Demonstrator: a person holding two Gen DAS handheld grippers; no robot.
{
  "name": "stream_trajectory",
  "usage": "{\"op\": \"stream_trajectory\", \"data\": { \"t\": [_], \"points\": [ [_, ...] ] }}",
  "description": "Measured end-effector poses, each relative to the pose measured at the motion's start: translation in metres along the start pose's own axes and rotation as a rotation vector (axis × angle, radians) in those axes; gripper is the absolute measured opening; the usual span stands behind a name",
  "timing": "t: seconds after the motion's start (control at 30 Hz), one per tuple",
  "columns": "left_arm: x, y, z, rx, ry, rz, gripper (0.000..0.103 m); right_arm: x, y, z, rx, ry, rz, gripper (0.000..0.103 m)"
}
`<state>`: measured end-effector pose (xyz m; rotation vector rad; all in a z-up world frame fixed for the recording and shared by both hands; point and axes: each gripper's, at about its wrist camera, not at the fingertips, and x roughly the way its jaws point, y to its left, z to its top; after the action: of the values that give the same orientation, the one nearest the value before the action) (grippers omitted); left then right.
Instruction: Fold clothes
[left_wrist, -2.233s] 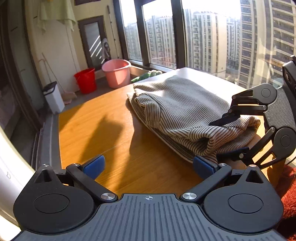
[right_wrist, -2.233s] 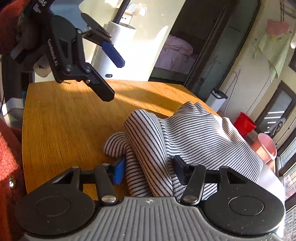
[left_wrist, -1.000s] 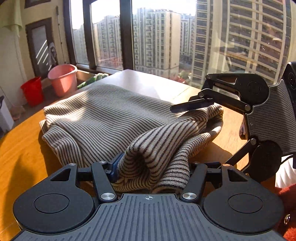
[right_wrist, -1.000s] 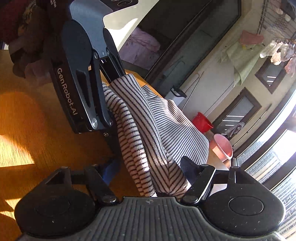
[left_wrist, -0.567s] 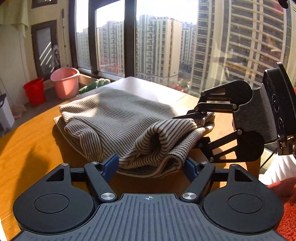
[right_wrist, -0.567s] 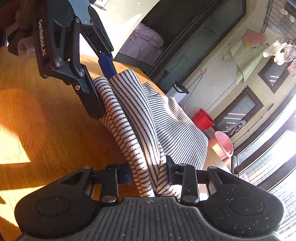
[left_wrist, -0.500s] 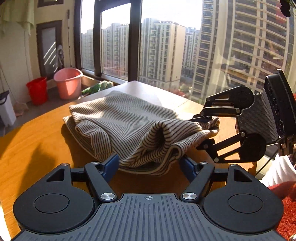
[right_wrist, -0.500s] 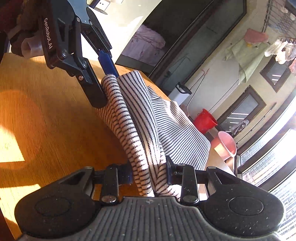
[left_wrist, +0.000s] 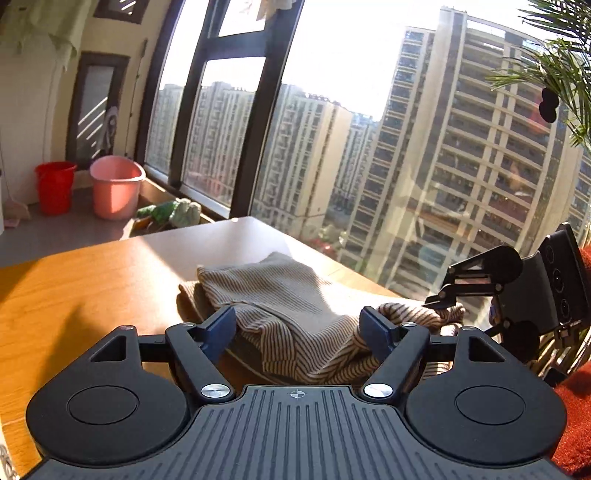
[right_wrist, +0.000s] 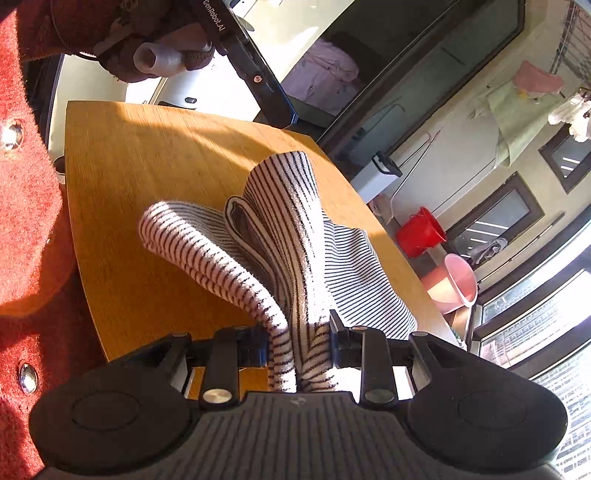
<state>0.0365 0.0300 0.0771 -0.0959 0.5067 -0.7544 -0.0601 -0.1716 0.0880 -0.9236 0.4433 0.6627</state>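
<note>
Right gripper (right_wrist: 297, 345) clamped on striped garment (right_wrist: 291, 236), lifted above wooden table (right_wrist: 122, 177); left gripper (left_wrist: 297, 326) jaws spread, garment fold between, unpinched.

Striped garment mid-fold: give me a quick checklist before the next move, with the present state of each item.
1. Right gripper clamped on the striped garment: ok, bunched layers are pinched between its pads.
2. Left gripper free of the cloth: ok, its jaws stand apart, fabric lying between them unpinched.
3. Garment supported on the table: ok, its far part lies on the wood.
4. Layers aligned: not ok, a rolled edge and a loop stick out separately.
5. Landing area on the table: ok, bare wood beside the garment.
6. Grippers clear of each other: ok, they are apart.
</note>
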Motion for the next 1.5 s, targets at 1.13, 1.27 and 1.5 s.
{"op": "stream_trajectory", "data": {
  "t": [1.13,1.27,1.5],
  "points": [
    [0.097,0.034,-0.033,-0.083,0.207,0.001,0.055,0.155,-0.179,-0.04,0.74,0.031,0.362,0.067],
    [0.047,0.027,-0.012,-0.085,0.051,0.034,0.072,0.148,-0.179,-0.065,0.821,-0.039,0.36,0.068],
    [0.079,-0.005,0.007,-0.073,0.059,-0.004,0.087,0.126,-0.178,-0.086,0.956,-0.158,0.295,0.069]
  ]
}}
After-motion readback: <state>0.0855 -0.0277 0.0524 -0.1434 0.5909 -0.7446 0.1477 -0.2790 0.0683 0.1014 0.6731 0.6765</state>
